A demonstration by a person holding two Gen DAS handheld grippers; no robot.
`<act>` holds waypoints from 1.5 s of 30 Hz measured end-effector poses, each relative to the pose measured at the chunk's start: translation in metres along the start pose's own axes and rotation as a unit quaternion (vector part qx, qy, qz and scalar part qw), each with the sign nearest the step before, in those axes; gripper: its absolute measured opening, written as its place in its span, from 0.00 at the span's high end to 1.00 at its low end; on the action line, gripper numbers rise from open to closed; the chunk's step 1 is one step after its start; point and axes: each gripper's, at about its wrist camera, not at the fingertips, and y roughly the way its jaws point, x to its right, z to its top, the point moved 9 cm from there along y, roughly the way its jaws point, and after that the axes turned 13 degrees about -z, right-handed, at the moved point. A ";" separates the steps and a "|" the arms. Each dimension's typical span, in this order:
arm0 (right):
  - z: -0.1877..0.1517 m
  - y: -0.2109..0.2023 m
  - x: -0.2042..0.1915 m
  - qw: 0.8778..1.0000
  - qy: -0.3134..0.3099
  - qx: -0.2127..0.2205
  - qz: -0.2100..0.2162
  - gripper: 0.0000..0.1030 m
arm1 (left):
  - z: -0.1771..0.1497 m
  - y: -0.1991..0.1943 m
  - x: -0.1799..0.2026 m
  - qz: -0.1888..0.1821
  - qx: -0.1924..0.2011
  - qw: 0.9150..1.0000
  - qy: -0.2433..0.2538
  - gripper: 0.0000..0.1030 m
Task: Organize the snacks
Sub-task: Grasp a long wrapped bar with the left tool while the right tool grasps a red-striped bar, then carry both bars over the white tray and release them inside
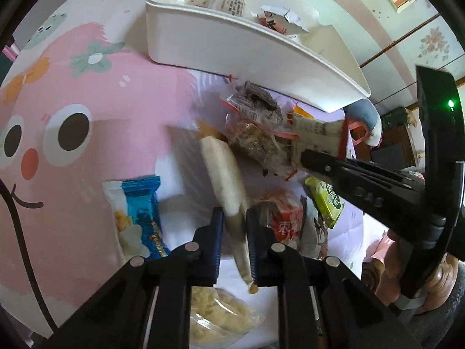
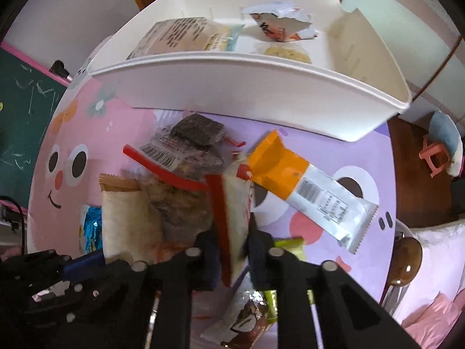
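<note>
My left gripper [image 1: 234, 234] is shut on a long white and tan snack packet [image 1: 222, 174], held above the table. My right gripper [image 2: 232, 251] is shut on a white packet with a red edge [image 2: 229, 215]; it also shows in the left wrist view [image 1: 316, 133] with the right gripper [image 1: 308, 157] on it. A white bin [image 2: 261, 96] stands behind and holds several packets [image 2: 186, 36]. Loose snacks lie in a pile [image 2: 180, 174] in front of it.
An orange and white bar [image 2: 305, 186] lies to the right on the cartoon tablecloth [image 2: 334, 151]. A blue packet [image 1: 139, 218], a green packet [image 1: 327, 200], a red packet [image 1: 283, 224] and a clear bag of crackers [image 1: 218, 311] lie near my left gripper. A chalkboard [image 2: 23, 122] stands at the left.
</note>
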 end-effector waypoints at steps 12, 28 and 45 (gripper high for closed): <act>0.005 -0.055 -0.004 0.996 0.035 0.033 0.075 0.89 | 0.022 -0.061 0.013 0.020 0.049 0.998 0.044 0.91; 0.061 -0.139 0.000 0.987 0.043 0.119 0.095 0.89 | 0.111 -0.159 0.091 0.030 0.179 0.975 0.125 0.91; 0.165 -0.184 0.034 0.977 0.071 0.189 0.069 0.89 | 0.221 -0.167 0.141 0.046 0.227 0.957 0.173 0.91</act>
